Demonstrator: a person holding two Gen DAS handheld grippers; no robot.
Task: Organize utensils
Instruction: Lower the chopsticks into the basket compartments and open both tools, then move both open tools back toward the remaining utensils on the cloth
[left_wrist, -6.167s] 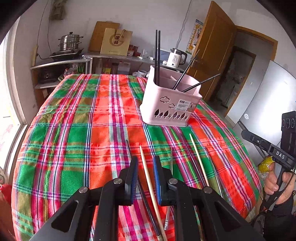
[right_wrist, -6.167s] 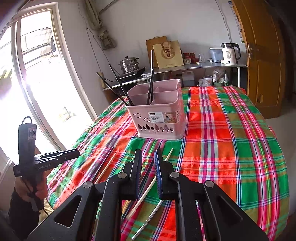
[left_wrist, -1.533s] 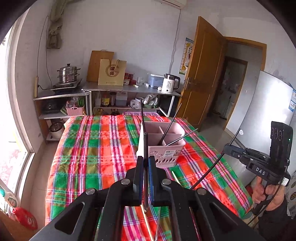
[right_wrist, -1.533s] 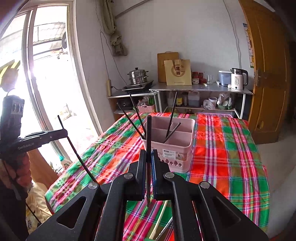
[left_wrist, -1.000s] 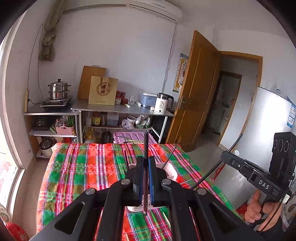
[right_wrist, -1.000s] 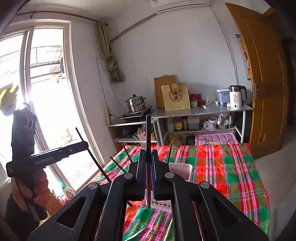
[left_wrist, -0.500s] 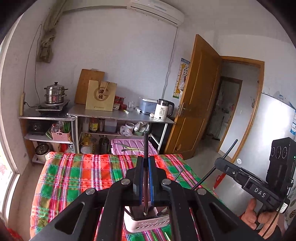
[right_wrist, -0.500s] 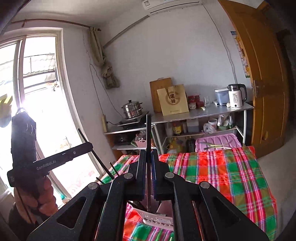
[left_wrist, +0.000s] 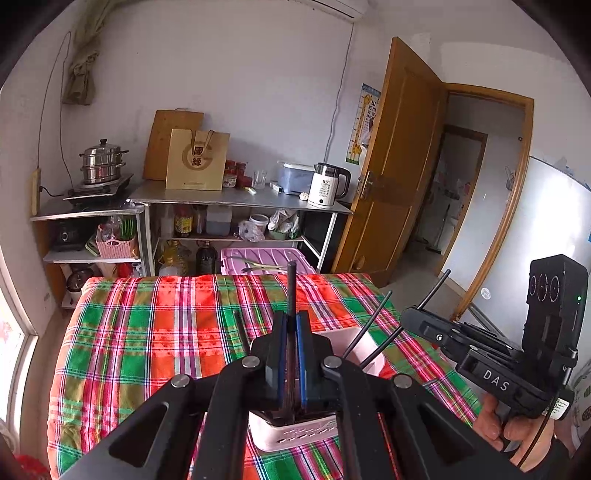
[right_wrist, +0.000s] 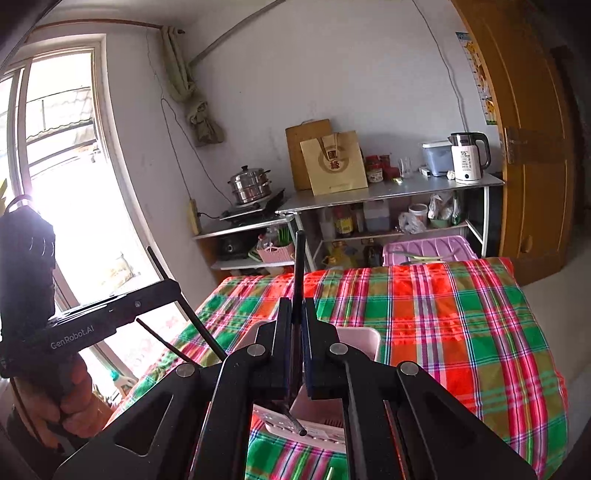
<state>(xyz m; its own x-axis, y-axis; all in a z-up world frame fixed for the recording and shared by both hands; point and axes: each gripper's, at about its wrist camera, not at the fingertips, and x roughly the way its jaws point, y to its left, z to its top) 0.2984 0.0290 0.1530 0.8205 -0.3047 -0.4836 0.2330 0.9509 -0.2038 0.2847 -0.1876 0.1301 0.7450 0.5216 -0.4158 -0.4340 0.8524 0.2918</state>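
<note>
While both pairs of tongs hover above the pink basket (left_wrist: 295, 435), the left tongs (left_wrist: 291, 354) and right tongs (right_wrist: 295, 347) each stay clamped mid-shaft on an upright black chopstick (left_wrist: 291, 291), likely light, stiff, slippery.

A pink utensil basket (left_wrist: 295, 435) stands on the plaid cloth, dark chopsticks (left_wrist: 365, 332) leaning inside. Two more black chopsticks (left_wrist: 291, 291) stand upright above it.

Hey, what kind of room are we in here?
Most likely a home kitchen or dining room: a steamer pot on a cooktop, an electric kettle on a metal shelf, and a table under a plaid cloth.
</note>
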